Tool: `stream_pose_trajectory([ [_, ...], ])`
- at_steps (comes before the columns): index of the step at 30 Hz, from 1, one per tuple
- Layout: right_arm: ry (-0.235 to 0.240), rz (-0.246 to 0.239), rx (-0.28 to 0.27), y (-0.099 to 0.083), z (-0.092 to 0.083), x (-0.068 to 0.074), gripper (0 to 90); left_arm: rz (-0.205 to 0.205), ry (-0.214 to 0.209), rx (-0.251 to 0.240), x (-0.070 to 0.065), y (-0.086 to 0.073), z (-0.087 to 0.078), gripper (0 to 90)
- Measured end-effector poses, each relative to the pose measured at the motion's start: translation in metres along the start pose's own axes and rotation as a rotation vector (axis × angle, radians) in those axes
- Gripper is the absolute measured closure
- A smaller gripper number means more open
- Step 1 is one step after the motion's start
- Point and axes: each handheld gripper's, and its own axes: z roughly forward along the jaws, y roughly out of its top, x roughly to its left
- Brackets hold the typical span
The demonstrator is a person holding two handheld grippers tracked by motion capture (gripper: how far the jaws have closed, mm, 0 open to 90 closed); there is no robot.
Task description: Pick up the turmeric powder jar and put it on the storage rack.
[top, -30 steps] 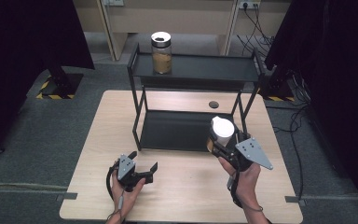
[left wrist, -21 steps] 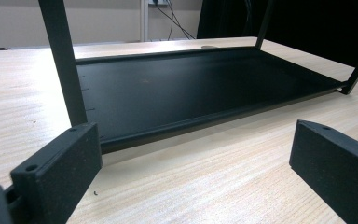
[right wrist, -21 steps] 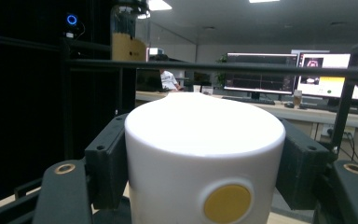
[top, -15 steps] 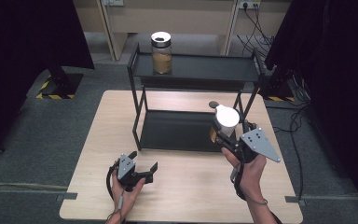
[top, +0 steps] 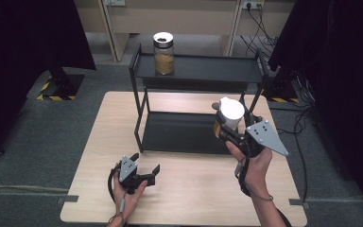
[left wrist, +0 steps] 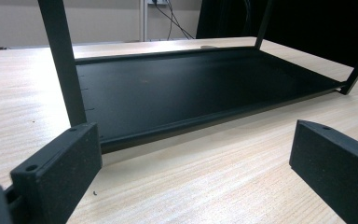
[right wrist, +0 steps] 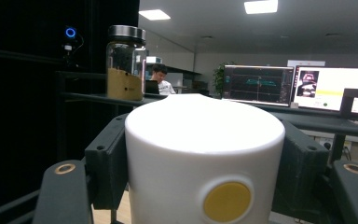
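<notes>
Right of centre in the high view, your right claw grips the white-lidded jar, upright.
Top shelf lies beyond and left, second jar at its far-left end; left claw rests open, empty, on the desk.

I count two tools: the left tool and the right tool. There is one surface under them. One rack stands ahead of both tools, and I count two shelves on it, a top shelf and a bottom shelf. Two containers: one jar on the top shelf, up and left of the right tool, and one white canister between the right tool's jaws. Past it I see three monitors.
</notes>
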Motion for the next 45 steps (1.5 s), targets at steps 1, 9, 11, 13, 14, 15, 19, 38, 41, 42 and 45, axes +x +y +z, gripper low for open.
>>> stream_pose_trajectory([
  [1,0.0,0.003,-0.001,0.001,0.001,-0.001,31.1,-0.001,0.0,-0.001,0.0,0.0,0.0,1.3],
  [9,-0.013,0.027,-0.01,0.013,0.007,-0.007,31.1,-0.009,0.0,-0.004,0.001,-0.001,0.0,1.3],
  [11,-0.015,0.031,-0.017,0.017,0.009,-0.008,31.1,-0.007,0.003,-0.007,0.0,-0.001,-0.001,1.3],
  [13,-0.02,0.032,-0.023,0.021,0.011,-0.009,31.1,-0.009,0.004,-0.007,0.0,-0.001,-0.001,1.3],
  [14,-0.021,0.03,-0.026,0.022,0.013,-0.01,31.1,-0.01,0.004,-0.006,0.0,-0.001,-0.001,1.3],
  [15,-0.022,0.029,-0.027,0.025,0.014,-0.01,31.1,-0.012,0.003,-0.007,0.0,-0.001,-0.001,1.3],
  [19,-0.023,0.03,-0.034,0.032,0.017,-0.01,31.1,-0.013,0.003,-0.008,0.001,-0.001,-0.001,1.3],
  [38,-0.04,0.041,-0.051,0.062,0.03,-0.014,31.1,-0.017,0.004,-0.012,0.001,-0.002,-0.001,1.3],
  [41,-0.041,0.047,-0.053,0.068,0.033,-0.016,31.1,-0.022,0.002,-0.011,0.002,-0.002,-0.001,1.3],
  [42,-0.044,0.048,-0.053,0.07,0.034,-0.016,31.1,-0.027,0.001,-0.013,0.002,-0.002,-0.001,1.3],
  [45,-0.05,0.038,-0.05,0.076,0.038,-0.015,31.1,-0.029,0.0,-0.015,0.002,-0.003,-0.002,1.3],
])
